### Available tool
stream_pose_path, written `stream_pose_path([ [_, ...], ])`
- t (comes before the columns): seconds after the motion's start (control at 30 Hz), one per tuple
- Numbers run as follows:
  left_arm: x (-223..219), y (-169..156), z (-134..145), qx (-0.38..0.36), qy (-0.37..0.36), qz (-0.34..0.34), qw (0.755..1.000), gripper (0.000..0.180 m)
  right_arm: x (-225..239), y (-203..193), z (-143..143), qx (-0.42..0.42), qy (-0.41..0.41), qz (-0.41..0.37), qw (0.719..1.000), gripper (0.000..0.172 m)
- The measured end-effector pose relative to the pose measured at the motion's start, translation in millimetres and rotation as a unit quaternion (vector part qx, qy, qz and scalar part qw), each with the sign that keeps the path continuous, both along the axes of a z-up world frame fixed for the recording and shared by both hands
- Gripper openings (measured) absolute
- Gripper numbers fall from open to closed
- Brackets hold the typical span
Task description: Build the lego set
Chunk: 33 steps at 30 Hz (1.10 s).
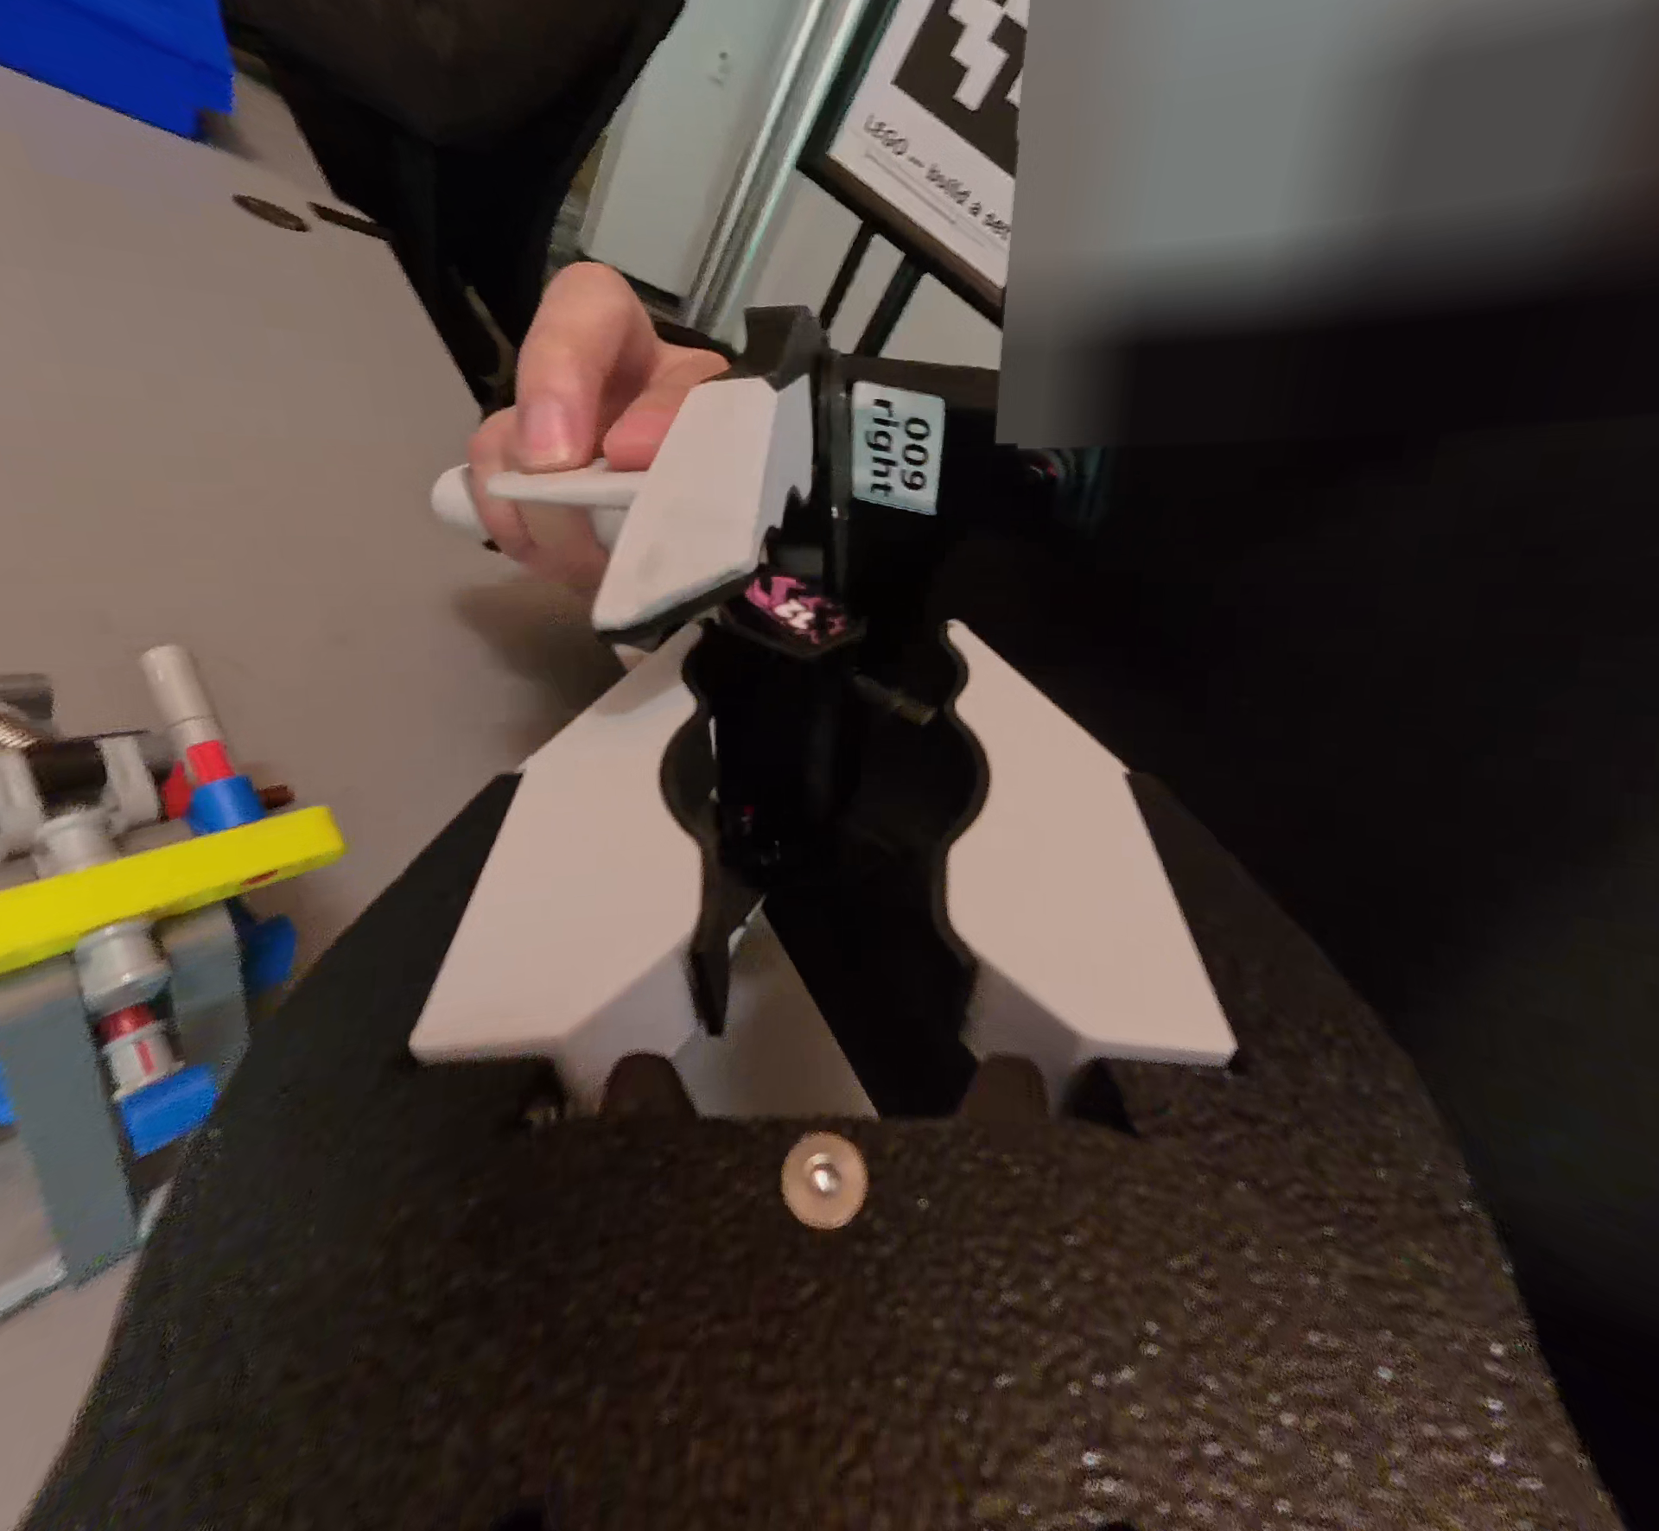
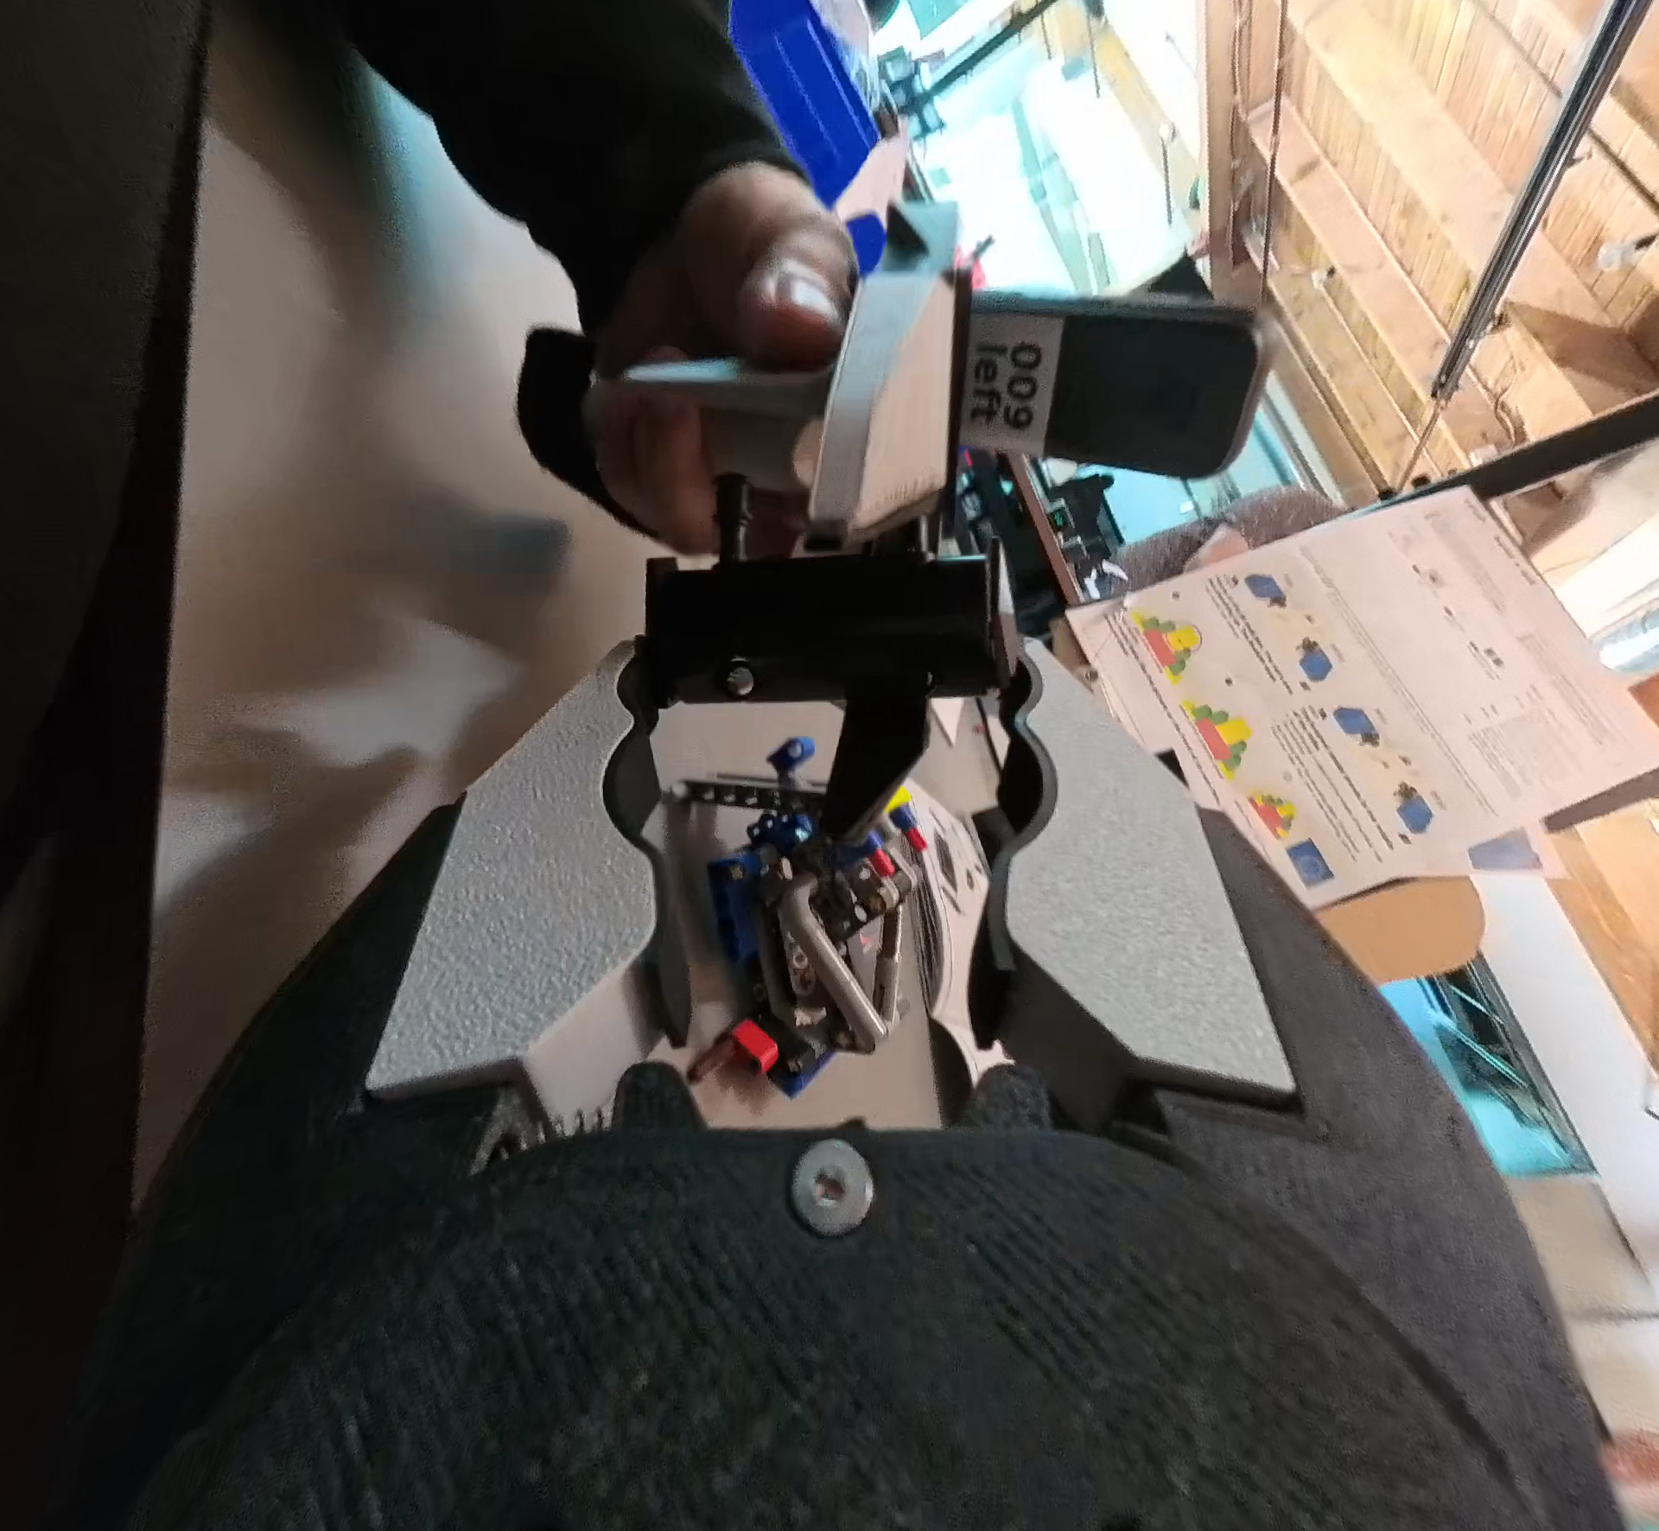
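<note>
The left gripper (image 1: 821,779) points at the body of the other tool. Its two pale fingers (image 1: 574,886) stand partly apart, and a dark part with a pink-patterned tag (image 1: 794,613) fills the space between them. That gap is too dark to show whether the pads press on anything, so I cannot tell if it grasps something. The brick model (image 1: 135,868), with a yellow plate on grey, blue and red pieces, sits on the tan table (image 1: 224,411) to the left of this gripper, apart from its fingers. A hand (image 1: 557,429) squeezes the other tool's grey trigger. The right gripper (image 2: 826,761) is spread wide and holds nothing. The left tool's black crossbar (image 2: 808,617) lies between its fingertips, possibly brushing them, though the depth is hard to judge. One thin black finger (image 2: 875,756) of the left tool reaches down onto the model (image 2: 808,940), which lies in the opening between the right gripper's fingers without touching them. A printed instruction sheet (image 2: 1400,698) stands to the right.
</note>
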<state>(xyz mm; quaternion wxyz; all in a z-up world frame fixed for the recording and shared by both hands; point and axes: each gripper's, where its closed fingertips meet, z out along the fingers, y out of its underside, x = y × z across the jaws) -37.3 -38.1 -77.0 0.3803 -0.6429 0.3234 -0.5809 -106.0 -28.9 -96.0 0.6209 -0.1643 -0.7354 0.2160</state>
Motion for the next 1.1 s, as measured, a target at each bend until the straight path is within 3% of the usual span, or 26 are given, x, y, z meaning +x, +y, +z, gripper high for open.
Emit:
stream_pose_path([
  [0.13,-1,-16,7,-0.016,-0.041,-0.068,0.997,0.061,5,-9,1,-0.019,-0.001,0.039,0.999,0.075],
  [0.3,-1,-19,7,-0.027,-0.055,-0.089,0.994,0.047,8,-18,2,-0.044,-0.010,0.071,0.996,0.076],
  [0.47,-4,-1,-9,0.007,0.013,-0.019,1.000,0.046,4,-5,-7,-0.047,-0.043,0.037,0.997,0.076],
  [0.53,-13,13,-16,0.056,0.055,0.036,0.996,0.046,7,7,-10,-0.137,-0.082,0.022,0.987,0.075],
  [0.57,-20,20,-16,0.090,0.075,0.065,0.991,0.046,10,19,-7,-0.215,-0.093,0.009,0.972,0.089],
  [0.6,-27,24,-11,0.128,0.086,0.090,0.984,0.046,13,31,-2,-0.320,-0.099,0.001,0.942,0.105],
  [0.63,-33,29,-8,0.164,0.100,0.118,0.974,0.046,16,41,4,-0.447,-0.109,0.002,0.888,0.108],
  [0.7,-39,35,-5,0.222,0.137,0.144,0.955,0.046,16,53,13,-0.672,-0.127,0.024,0.729,0.102],
  [0.73,-40,37,-5,0.240,0.152,0.152,0.947,0.046,14,50,17,-0.736,-0.131,0.058,0.662,0.097],
  [0.77,-39,38,-4,0.258,0.161,0.157,0.940,0.046,11,46,17,-0.774,-0.136,0.080,0.613,0.081],
  [0.9,-34,43,2,0.323,0.196,0.171,0.910,0.046,0,21,15,-0.820,-0.171,0.114,0.534,0.079],
  [1.1,-31,48,2,0.370,0.235,0.178,0.881,0.046,-2,34,19,-0.856,-0.131,0.113,0.487,0.076],
])
